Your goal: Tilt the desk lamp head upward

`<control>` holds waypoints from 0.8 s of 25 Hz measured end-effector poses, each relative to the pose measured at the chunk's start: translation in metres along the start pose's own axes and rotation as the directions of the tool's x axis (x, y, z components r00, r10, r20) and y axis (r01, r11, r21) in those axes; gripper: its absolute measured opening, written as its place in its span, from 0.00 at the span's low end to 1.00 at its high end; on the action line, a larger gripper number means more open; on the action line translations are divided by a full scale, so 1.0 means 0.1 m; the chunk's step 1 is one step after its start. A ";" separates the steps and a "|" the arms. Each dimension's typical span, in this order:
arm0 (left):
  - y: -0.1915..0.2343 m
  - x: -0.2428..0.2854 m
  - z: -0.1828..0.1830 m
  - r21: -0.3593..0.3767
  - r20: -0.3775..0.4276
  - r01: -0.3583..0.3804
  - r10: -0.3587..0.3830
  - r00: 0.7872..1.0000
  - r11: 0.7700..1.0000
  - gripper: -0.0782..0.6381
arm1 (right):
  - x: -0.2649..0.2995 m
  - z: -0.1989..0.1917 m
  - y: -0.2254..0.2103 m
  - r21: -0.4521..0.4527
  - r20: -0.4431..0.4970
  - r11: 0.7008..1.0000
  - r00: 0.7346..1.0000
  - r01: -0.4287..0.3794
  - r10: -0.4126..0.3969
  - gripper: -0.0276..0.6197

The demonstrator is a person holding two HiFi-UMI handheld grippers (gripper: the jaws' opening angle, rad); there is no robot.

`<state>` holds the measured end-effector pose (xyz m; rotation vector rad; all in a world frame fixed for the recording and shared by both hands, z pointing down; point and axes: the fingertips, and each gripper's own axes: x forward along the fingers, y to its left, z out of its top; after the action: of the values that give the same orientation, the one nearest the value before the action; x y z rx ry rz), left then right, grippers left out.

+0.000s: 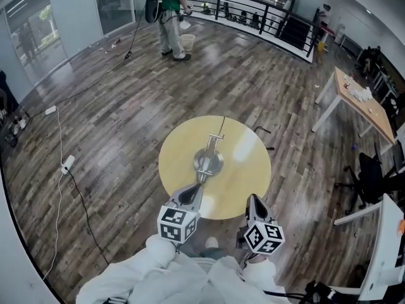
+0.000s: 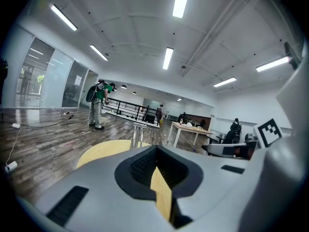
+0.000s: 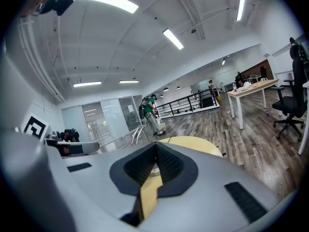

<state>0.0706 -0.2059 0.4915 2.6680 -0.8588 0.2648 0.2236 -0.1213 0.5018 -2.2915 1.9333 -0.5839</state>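
Observation:
A silver desk lamp stands at the middle of a round yellow table, its round base near me and its arm and head reaching toward the far side. The lamp's metal arm rises past the table in the left gripper view, and also shows in the right gripper view as the lamp. My left gripper is shut and empty, just short of the lamp base. My right gripper is shut and empty over the table's near right edge.
A black cord runs off the table's far edge. A person in green stands far back near a railing. A wooden desk and office chair stand at the right. Cables and a power strip lie on the floor at left.

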 end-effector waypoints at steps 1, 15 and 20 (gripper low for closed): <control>0.01 0.03 -0.01 -0.006 -0.001 -0.009 0.009 1.000 1.000 0.11 | 0.05 0.02 -0.02 -0.006 -0.003 1.000 1.000 -0.010 0.010 0.06; 0.28 0.35 -0.14 0.018 0.001 -0.138 0.138 0.990 0.990 0.12 | 0.78 -0.12 -0.34 -0.089 -0.125 0.989 0.986 -0.122 0.111 0.06; 0.45 0.44 -0.54 0.030 -0.121 -0.160 0.162 0.979 0.987 0.25 | 1.39 -0.37 -0.32 -0.189 -0.246 0.943 0.943 -0.274 0.225 0.06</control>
<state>0.0756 -0.2443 0.5643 2.5719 -1.0387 0.4739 0.2581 -0.2429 0.5780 -2.1196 2.4653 -0.6472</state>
